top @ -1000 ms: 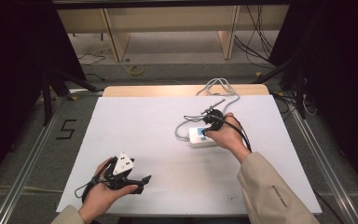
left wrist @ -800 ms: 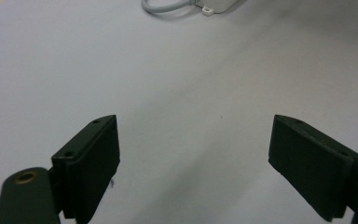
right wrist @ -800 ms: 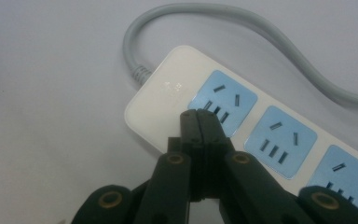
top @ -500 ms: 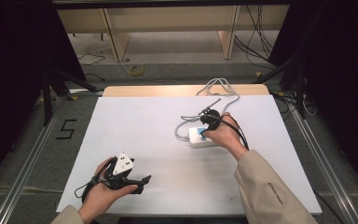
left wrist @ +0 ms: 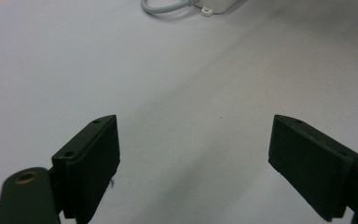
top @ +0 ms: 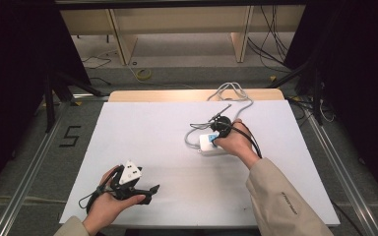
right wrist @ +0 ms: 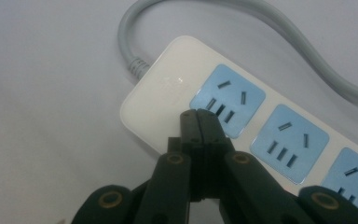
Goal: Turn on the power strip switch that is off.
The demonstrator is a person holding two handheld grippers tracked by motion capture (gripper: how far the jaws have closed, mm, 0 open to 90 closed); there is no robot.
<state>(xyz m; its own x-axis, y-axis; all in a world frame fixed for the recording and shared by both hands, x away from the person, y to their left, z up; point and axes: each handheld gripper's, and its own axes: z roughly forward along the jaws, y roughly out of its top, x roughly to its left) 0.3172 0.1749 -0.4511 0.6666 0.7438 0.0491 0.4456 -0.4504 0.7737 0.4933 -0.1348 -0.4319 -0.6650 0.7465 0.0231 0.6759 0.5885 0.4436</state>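
A white power strip [top: 207, 144] with blue socket faces [right wrist: 227, 100] lies right of the table's middle, its grey cable [top: 236, 93] looping to the far edge. My right gripper [right wrist: 199, 117] is shut with nothing between its jaws, its tips just over the strip's near end beside the first socket. In the high view the right gripper [top: 218, 129] sits over the strip under the hand. My left gripper [top: 147, 191] rests near the front left edge, jaws wide open over bare table. The left gripper view shows the left gripper [left wrist: 193, 149] open and the strip's end [left wrist: 216, 5] far off.
The white table top [top: 147, 132] has a wooden strip along its far edge [top: 177, 95]. Black cable [top: 248, 137] trails from the right gripper over the hand. Metal rails [top: 29, 162] run along both sides; shelves and cables lie on the floor behind.
The right hand and gripper have shifted slightly over the power strip's near end. The left hand has stayed still.
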